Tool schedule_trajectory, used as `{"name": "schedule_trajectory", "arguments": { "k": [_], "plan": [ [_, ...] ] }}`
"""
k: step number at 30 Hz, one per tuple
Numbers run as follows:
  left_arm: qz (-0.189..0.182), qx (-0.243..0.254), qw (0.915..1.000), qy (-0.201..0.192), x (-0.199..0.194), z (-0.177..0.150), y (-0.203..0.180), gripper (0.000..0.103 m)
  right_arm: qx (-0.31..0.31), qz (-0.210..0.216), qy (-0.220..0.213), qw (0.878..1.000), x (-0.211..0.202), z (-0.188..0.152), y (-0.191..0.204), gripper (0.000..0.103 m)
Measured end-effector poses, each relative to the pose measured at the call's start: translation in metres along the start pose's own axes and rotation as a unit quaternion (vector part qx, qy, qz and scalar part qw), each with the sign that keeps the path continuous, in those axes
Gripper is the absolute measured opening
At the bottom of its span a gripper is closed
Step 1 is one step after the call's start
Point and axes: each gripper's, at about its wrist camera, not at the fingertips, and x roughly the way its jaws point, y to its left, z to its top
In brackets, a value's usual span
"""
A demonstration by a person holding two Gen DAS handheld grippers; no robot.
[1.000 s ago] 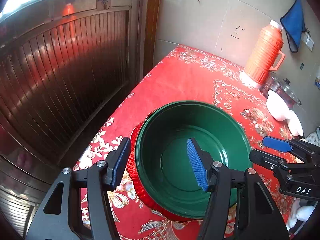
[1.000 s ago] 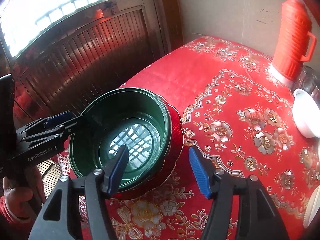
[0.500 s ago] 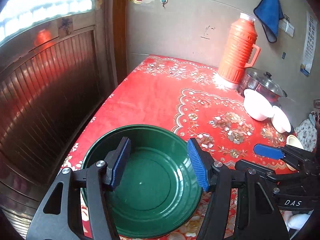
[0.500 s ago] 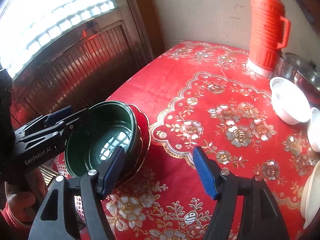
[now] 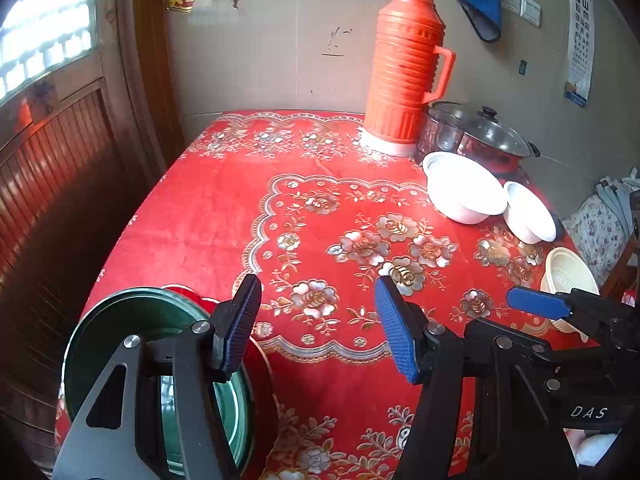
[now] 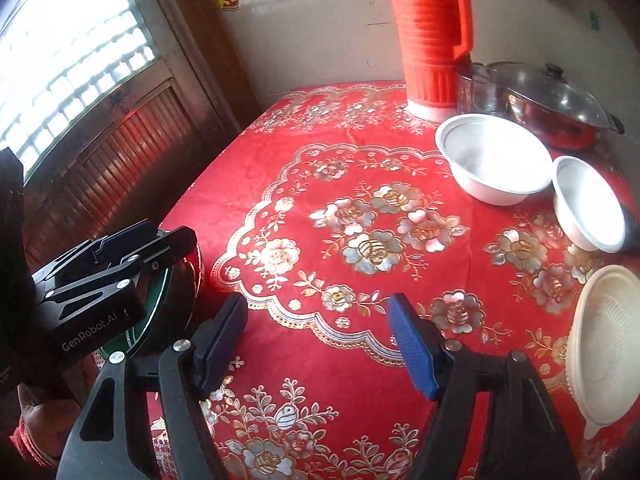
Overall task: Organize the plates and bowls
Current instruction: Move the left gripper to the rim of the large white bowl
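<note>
Two empty grippers, left [image 5: 316,328] and right [image 6: 316,344], spread beyond the green bowl [image 5: 120,320]; next, likely fetching the white bowls [image 6: 494,158].

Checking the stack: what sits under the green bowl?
A red dish shows beneath the green bowl, its rim sticking out on the side nearer the table's middle. The left gripper and the bowl cover the rest, so anything further under is hidden.

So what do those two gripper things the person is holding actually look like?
Both are black angular frames with silver rivets. Each has two fingers faced with ribbed blue pads. The left gripper has "GenRobot.AI" in white on its side, the right gripper "DAS". No cables show. A red cuff shows at one wrist.
</note>
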Motion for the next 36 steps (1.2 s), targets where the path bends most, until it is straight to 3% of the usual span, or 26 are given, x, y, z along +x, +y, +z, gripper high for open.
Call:
{"name": "schedule_trajectory", "arguments": {
  "k": [17, 36],
  "plan": [
    [-0.029, 0.029, 0.9988, 0.027, 0.058, 0.035, -0.070, 0.060, 0.074, -0.041, -0.023, 0.996, -0.029, 0.019, -0.094, 0.073],
    [-0.038, 0.008, 0.9973, 0.063, 0.129, 0.076, -0.105, 0.060, 0.104, -0.047, -0.012, 0.993, -0.011, 0.068, -0.158, 0.073]
  ]
}}
